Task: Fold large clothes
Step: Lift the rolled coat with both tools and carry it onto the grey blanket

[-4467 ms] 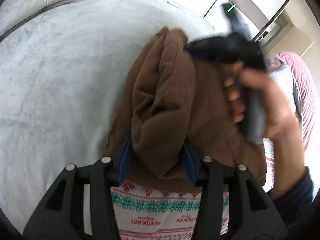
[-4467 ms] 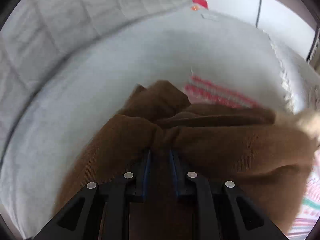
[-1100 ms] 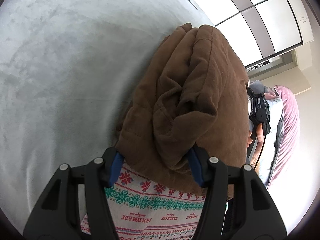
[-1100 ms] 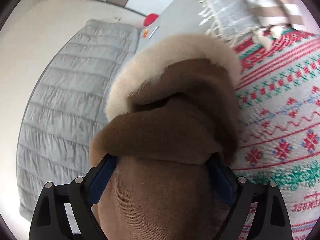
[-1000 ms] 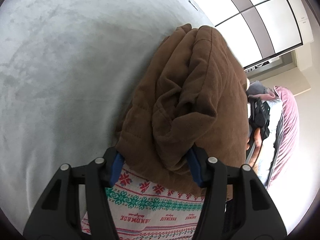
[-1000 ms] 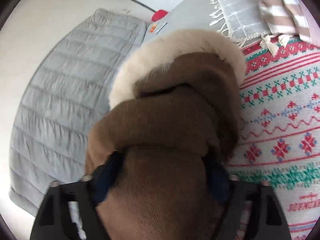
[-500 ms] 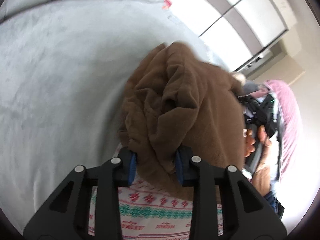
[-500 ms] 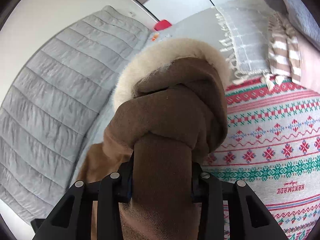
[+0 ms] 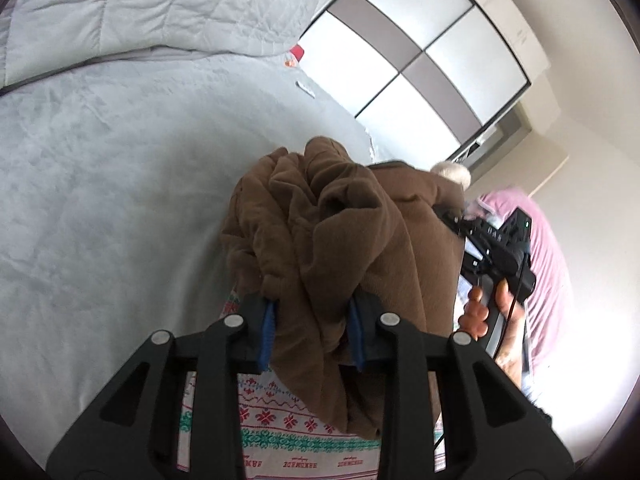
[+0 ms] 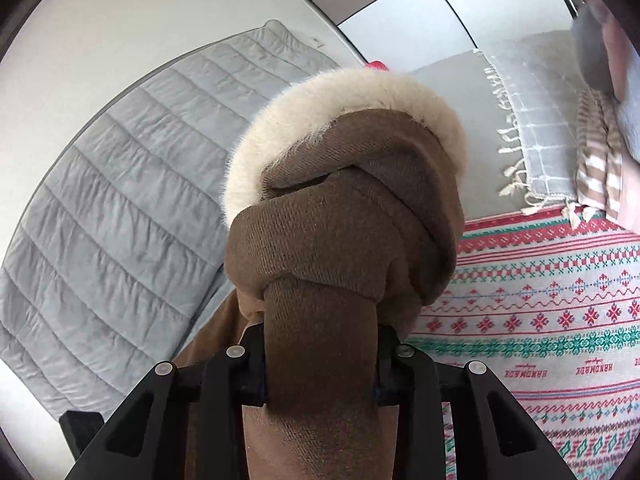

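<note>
The brown coat point(image 9: 340, 240) is hanging bunched above the patterned blanket point(image 9: 280, 436), lifted off it since a second ago, when it was lying lower against the bedding. Its cream fur trim point(image 10: 340, 96) is arching over the bundle in the right wrist view. The left gripper point(image 9: 312, 332) is clenching a thick fold of the coat between its blue pads, far narrower than a second back. The right gripper point(image 10: 320, 364) is still closing its jaws on a rolled wad of the same coat, the cloth filling the gap. A hand point(image 9: 492, 312) is gripping the right tool's handle beside the coat. The grey bedspread point(image 9: 100, 200) is lying around, a quilted cover point(image 10: 112, 220) beyond, a fringed grey throw point(image 10: 532, 120) and striped cloth point(image 10: 596, 160) off to the right.
</note>
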Demonstrator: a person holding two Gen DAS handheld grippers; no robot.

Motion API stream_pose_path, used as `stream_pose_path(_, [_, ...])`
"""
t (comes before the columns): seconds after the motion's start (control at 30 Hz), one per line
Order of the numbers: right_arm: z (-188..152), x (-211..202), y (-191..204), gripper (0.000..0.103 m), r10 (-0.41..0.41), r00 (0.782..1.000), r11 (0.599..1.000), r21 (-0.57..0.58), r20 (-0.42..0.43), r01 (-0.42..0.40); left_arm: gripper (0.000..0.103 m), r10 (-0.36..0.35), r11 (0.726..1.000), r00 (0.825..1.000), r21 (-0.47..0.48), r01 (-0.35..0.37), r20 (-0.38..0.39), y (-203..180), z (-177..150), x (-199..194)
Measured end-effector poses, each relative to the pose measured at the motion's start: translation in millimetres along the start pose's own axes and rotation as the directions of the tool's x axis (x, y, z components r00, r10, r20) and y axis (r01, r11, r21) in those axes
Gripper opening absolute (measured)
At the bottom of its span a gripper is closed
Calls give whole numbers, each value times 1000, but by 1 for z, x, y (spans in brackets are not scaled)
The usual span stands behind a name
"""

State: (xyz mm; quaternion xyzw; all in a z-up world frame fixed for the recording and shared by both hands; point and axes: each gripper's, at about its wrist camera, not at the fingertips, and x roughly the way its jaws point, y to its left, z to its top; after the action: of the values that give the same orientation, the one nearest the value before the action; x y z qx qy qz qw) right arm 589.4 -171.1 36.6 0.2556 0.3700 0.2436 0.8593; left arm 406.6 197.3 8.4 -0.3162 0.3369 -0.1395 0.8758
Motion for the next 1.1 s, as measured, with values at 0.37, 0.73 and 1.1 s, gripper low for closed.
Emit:
stream_pose_path(0.37, [3,23,85,34,115,993,992,-58,16,-114,32,37,998,984,34,-44,174,28,43,-64])
stream_pose_path(0.73, [-49,144,152,33,317,945,947,-24,-79,-319,32,269,963,917,-57,-264,294,132,74,-144])
stream_pose_path(1.1, [-85,241,67,43,228,952,946,278,-203,-167,42,526,851,846,-58,-523,93,193,67,-93])
